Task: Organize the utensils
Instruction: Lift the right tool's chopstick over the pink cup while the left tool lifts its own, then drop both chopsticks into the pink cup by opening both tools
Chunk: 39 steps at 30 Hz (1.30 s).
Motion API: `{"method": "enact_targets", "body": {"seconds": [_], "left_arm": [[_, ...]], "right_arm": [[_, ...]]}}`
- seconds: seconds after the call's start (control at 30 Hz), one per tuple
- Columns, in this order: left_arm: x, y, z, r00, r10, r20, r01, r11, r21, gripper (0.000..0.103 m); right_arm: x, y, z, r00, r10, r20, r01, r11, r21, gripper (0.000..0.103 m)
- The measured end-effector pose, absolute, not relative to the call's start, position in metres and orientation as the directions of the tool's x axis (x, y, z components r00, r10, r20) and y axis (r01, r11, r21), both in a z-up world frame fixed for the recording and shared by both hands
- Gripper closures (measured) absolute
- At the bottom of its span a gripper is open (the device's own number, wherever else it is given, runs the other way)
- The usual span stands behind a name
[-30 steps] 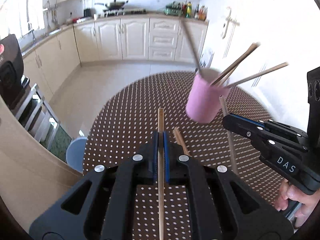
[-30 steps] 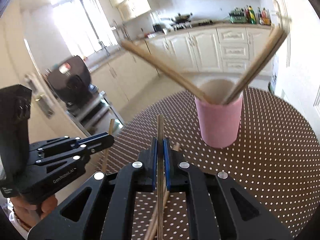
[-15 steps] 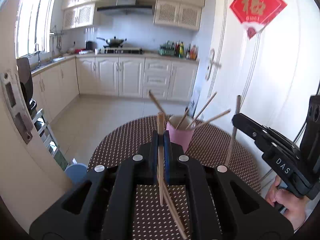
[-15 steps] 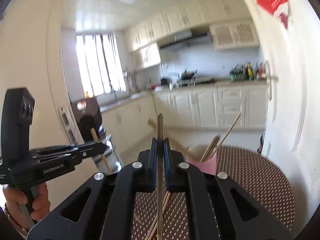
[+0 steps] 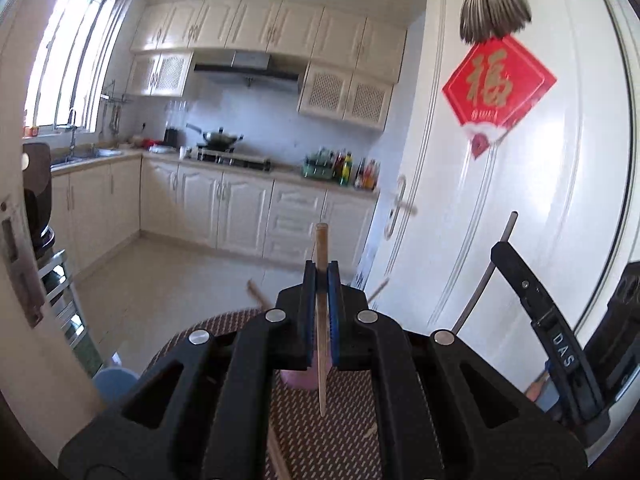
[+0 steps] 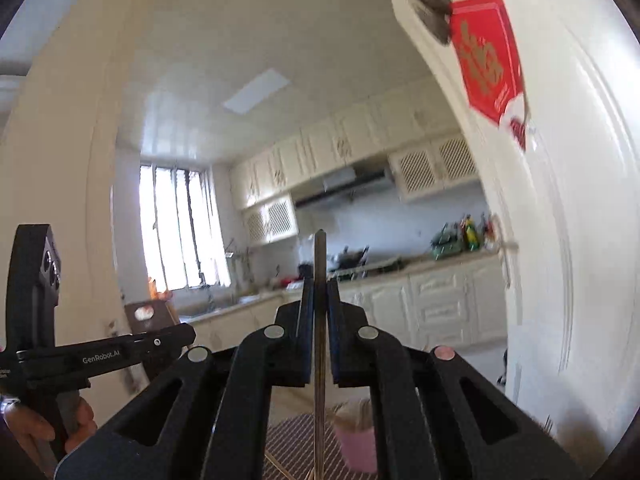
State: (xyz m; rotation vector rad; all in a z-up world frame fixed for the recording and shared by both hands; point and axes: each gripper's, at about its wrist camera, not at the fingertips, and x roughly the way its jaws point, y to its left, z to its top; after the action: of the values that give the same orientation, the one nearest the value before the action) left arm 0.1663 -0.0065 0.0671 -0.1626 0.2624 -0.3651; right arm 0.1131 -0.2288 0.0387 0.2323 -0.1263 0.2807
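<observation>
white kitchen cabinets (image 5: 224, 204) fill the background, with the dotted counter (image 5: 332, 432) low in view. one chopstick (image 5: 321, 320) is pinched upright in the left claw (image 5: 321, 312), another chopstick (image 6: 319, 320) in the right claw (image 6: 319, 320). the pink cup (image 6: 356, 450) is seen below. each stick is best tipped point-down over the cup mouth before being released.

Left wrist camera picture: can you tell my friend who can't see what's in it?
The left gripper is shut on a wooden chopstick that stands upright, above a dotted brown table with a pink cup. To the right, the right gripper grips another chopstick before a white door; a kitchen lies behind.
</observation>
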Motion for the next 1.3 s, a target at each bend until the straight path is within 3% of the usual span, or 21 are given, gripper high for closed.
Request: {"method": "enact_targets", "body": {"seconds": [0.23, 0.6, 1.3], "left_arm": [[0.189, -0.037, 0.076, 0.923, -0.354, -0.15, 0.327, 0.929, -0.174, 0.097], [0.246, -0.048, 0.053, 0.944, -0.309, -0.119, 0.285, 0.941, -0.181, 0.097], [0.278, -0.07, 0.008, 0.899, -0.361, -0.247, 0.348, 0.933, -0.096, 0.096]], "right_arm": [[0.129, -0.24, 0.05, 0.964, 0.154, 0.219, -0.189, 0.97, 0.15, 0.098], [0.184, -0.249, 0.039, 0.968, 0.09, 0.236, -0.135, 0.973, 0.185, 0.098], [0.233, -0.24, 0.017, 0.97, 0.142, 0.199, -0.182, 0.964, 0.195, 0.098]]}}
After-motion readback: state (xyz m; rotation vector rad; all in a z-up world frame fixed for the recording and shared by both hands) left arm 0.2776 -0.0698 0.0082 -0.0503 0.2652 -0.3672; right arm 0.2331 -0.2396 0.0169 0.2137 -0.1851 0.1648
